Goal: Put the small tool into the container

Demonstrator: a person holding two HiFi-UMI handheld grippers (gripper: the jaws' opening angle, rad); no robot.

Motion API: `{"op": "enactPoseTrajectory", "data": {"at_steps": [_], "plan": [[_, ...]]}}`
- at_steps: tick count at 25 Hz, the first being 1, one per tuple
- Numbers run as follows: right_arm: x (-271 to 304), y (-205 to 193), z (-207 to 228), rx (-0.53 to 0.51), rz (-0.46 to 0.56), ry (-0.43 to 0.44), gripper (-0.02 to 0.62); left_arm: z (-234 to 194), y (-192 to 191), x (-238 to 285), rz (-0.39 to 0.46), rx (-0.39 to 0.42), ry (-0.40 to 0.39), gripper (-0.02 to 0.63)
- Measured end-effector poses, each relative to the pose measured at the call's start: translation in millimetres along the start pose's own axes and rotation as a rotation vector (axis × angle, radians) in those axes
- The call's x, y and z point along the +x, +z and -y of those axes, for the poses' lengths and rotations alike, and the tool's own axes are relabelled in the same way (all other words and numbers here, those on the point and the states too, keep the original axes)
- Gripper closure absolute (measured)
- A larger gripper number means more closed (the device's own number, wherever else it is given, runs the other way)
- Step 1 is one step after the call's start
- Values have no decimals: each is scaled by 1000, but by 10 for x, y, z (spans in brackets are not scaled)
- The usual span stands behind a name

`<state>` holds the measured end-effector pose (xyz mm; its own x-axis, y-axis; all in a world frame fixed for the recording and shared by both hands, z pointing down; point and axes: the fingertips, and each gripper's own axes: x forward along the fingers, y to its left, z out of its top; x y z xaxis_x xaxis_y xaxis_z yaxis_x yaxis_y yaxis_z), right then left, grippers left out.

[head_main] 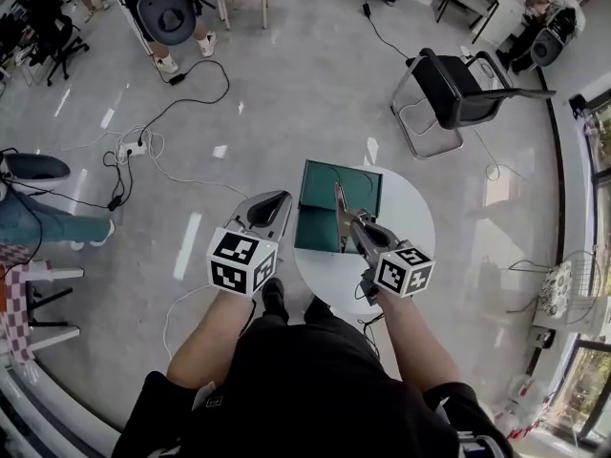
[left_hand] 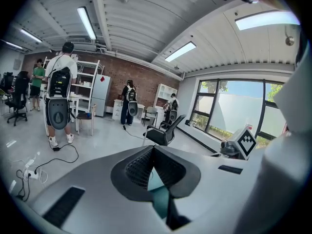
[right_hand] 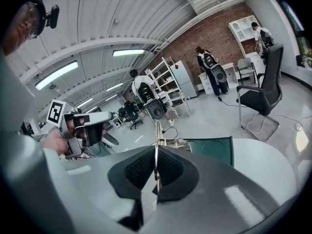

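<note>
A dark green open container sits on the far left part of a small round white table. My right gripper is shut on the small tool, a thin metal piece that sticks forward out of the pads and hangs over the container's right half. In the right gripper view the small tool rises from between the pads of the right gripper, with the container just beyond. My left gripper hovers off the table's left edge, beside the container, shut with nothing in it.
A black office chair stands beyond the table on the right. Cables and a power strip lie on the floor at the left. People stand at the far side of the room. A person's leg is at the left.
</note>
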<state>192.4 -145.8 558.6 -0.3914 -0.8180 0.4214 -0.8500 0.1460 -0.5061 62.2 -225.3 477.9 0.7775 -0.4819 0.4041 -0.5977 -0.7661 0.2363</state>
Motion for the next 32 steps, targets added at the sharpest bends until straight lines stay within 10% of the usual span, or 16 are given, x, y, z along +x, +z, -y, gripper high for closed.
{"op": "enactPoseTrajectory", "data": {"at_steps": [32], "plan": [[958, -1168, 626, -360, -620, 88, 581, -228, -311, -182, -44, -111, 176, 600]]}}
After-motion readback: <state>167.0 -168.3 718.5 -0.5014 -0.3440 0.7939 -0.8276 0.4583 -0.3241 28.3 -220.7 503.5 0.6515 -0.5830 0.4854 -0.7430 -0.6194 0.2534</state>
